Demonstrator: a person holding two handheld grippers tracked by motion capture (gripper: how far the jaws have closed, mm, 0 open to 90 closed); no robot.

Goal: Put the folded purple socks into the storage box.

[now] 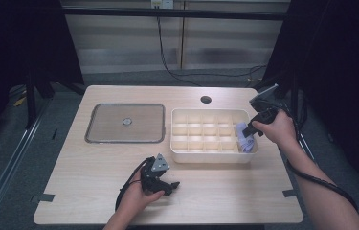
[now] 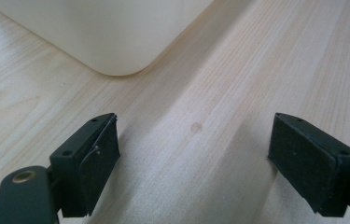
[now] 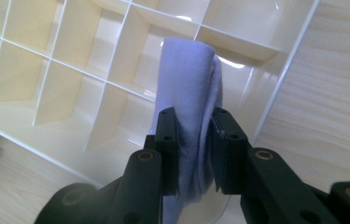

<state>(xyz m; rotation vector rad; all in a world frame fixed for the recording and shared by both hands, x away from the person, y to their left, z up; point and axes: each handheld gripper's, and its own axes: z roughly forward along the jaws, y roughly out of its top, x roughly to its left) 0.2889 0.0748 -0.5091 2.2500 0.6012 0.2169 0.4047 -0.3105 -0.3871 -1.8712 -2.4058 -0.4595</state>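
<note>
No text, label, brand, number or sign can be read anywhere: the cream plastic compartment organiser (image 1: 213, 155), the rolled lilac cloth (image 3: 189, 88), the light wooden table (image 1: 95, 172) and the square grey metal-rimmed tray (image 1: 124, 123) all carry plain, unmarked surfaces.

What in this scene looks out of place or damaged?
Nothing stands out. The right gripper holds a folded lavender cloth over the cream divided box, which sits straight and unbroken. The left gripper rests open on the table.
</note>
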